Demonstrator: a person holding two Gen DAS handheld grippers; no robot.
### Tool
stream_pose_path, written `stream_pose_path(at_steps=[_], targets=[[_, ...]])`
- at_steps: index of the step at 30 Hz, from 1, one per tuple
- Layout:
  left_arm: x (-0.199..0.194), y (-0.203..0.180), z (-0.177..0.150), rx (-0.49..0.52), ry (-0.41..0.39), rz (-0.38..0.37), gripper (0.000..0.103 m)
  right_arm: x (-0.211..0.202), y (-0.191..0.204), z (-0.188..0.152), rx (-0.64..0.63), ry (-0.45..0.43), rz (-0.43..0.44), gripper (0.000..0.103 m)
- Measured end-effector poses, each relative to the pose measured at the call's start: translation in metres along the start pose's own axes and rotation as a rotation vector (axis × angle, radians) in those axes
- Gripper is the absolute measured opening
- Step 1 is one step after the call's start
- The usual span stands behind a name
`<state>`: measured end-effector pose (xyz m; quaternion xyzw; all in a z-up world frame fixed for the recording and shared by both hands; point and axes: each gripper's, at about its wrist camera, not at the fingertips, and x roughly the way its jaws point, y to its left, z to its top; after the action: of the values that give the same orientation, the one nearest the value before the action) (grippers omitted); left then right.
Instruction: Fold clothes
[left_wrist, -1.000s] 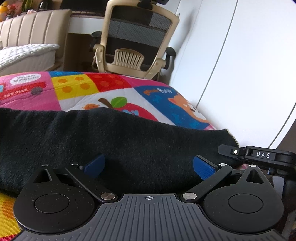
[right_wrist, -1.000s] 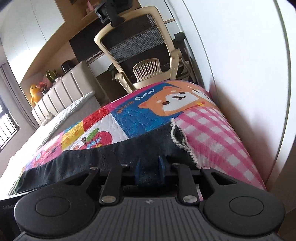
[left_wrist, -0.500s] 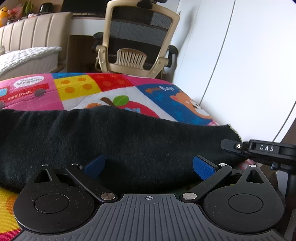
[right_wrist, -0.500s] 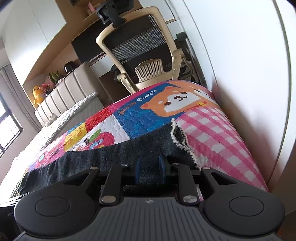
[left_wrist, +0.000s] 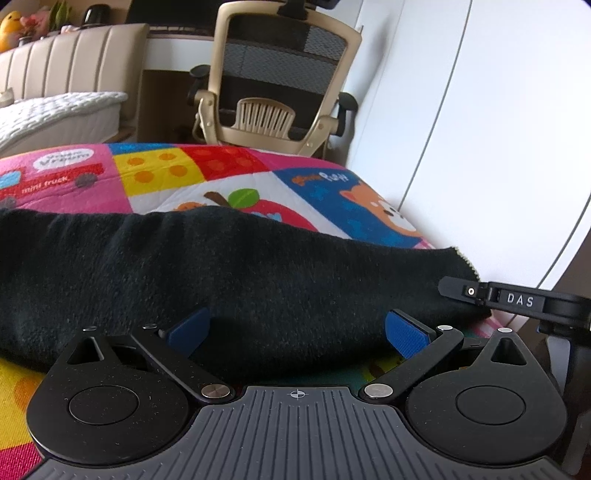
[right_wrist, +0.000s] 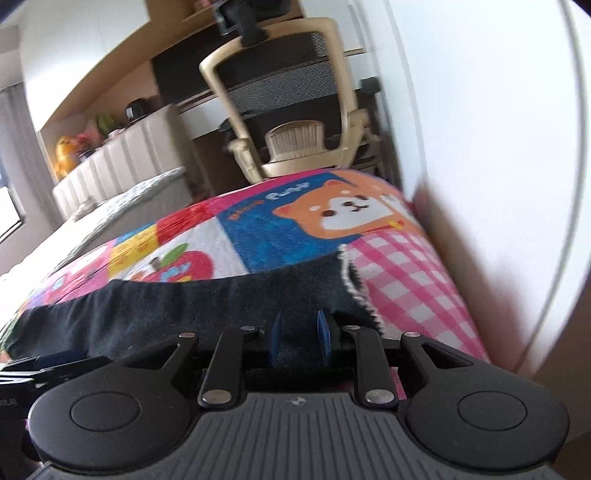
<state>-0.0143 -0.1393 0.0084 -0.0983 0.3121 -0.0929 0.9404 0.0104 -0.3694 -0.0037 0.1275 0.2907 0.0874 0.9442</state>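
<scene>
You have one black knit garment lying across the patchwork play mat, stretched into a long band with its pale-stitched end near the white wall. Your right gripper has its blue pads drawn close with a fold of the black fabric pinched between them, near that stitched end, likely so you can lift or carry that end over for the fold. Your left gripper stands spread wide, its two blue pads apart and the cloth lying between them unclamped, probably poised to take a second hold farther along. So two grippers, one garment, one mat. Beyond the mat's far edge stands a single beige mesh office chair.
</scene>
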Motion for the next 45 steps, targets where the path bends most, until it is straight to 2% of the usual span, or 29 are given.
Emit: stream_pose_path(at_steps=[2,4,6,8,12,15,17,19,22,26,27,29,31,33,36,39,42,45], targets=[[0.000,0.002,0.000,-0.008,-0.002,-0.007,0.103,-0.006,-0.006,0.000,0.037,-0.015,-0.044,0.021],[0.000,0.003,0.001,-0.015,-0.003,-0.012,0.103,-0.018,-0.014,-0.001,0.093,-0.038,-0.043,0.022],[0.001,0.004,0.001,-0.017,-0.003,-0.013,0.103,-0.035,-0.029,0.000,0.194,-0.067,-0.009,0.040],[0.001,0.005,0.001,-0.021,-0.004,-0.016,0.103,-0.049,-0.049,0.001,0.324,-0.085,0.020,0.045],[0.002,0.010,0.001,-0.048,-0.010,-0.043,0.103,-0.058,-0.085,-0.004,0.565,-0.093,0.150,0.045],[0.002,0.019,0.002,-0.095,-0.024,-0.084,0.103,-0.048,-0.092,-0.009,0.634,-0.035,0.127,0.045],[0.001,0.023,0.001,-0.124,-0.037,-0.106,0.103,-0.037,-0.097,-0.017,0.708,0.017,0.151,0.045],[0.000,0.027,0.000,-0.151,-0.052,-0.123,0.103,-0.029,-0.098,-0.024,0.744,0.027,0.181,0.045],[0.000,0.029,0.000,-0.163,-0.057,-0.132,0.103,-0.016,-0.091,-0.022,0.713,0.021,0.171,0.044],[0.001,0.028,0.002,-0.163,-0.063,-0.132,0.103,-0.001,-0.073,-0.014,0.615,0.010,0.159,0.042],[0.001,0.030,0.002,-0.177,-0.068,-0.139,0.103,0.002,-0.069,-0.011,0.587,0.009,0.160,0.031],[0.001,0.033,0.003,-0.208,-0.076,-0.155,0.103,0.006,-0.065,-0.010,0.557,0.007,0.150,0.021],[0.001,0.032,0.006,-0.210,-0.063,-0.147,0.103,0.006,-0.061,-0.010,0.523,-0.006,0.124,0.019],[0.001,0.026,0.012,-0.186,-0.021,-0.132,0.103,0.001,-0.046,-0.007,0.385,-0.039,0.059,0.019],[0.003,0.013,0.027,-0.134,0.059,-0.169,0.103,-0.009,-0.012,-0.004,0.105,-0.099,-0.015,0.019],[0.005,-0.012,0.046,-0.035,0.091,-0.185,0.103,-0.018,0.020,-0.006,-0.175,-0.155,-0.056,0.019],[0.016,-0.037,0.067,0.025,0.128,-0.197,0.103,-0.018,0.042,-0.011,-0.393,-0.151,-0.061,0.019],[0.033,-0.065,0.088,0.084,0.182,-0.190,0.103,-0.015,0.056,-0.018,-0.547,-0.121,-0.045,0.019]])
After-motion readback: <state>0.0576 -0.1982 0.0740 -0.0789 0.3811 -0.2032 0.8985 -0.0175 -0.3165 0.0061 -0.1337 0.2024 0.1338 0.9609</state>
